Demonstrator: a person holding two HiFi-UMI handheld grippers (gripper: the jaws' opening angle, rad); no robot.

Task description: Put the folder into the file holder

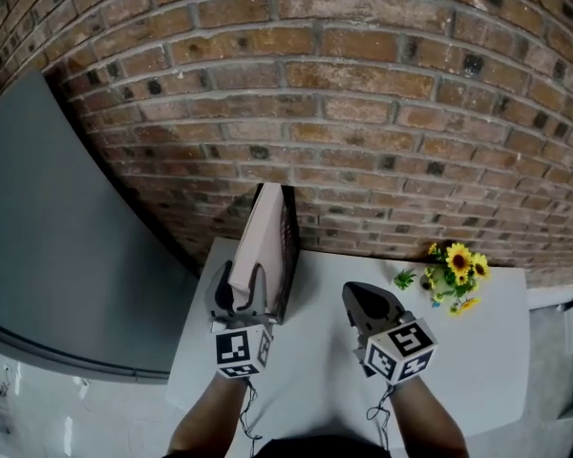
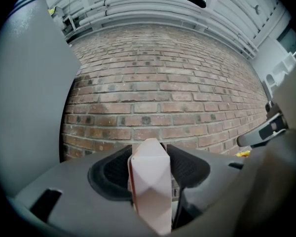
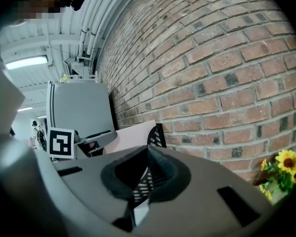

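Observation:
A pale pink folder (image 1: 264, 241) stands on edge inside the black mesh file holder (image 1: 290, 256) against the brick wall. My left gripper (image 1: 245, 292) is at the folder's near end, one finger on each side. In the left gripper view the folder (image 2: 150, 186) fills the space between the pads, and I see no gap on either side. My right gripper (image 1: 358, 299) hovers over the white table (image 1: 477, 351), right of the holder, shut with nothing in it. The right gripper view shows its closed jaws (image 3: 147, 174), with the holder's mesh (image 3: 158, 135) and the folder (image 3: 133, 137) beyond.
A small pot of yellow flowers (image 1: 456, 273) sits on the table at the back right, by the wall. A large grey panel (image 1: 48, 256) stands left of the table. The brick wall closes off the far side.

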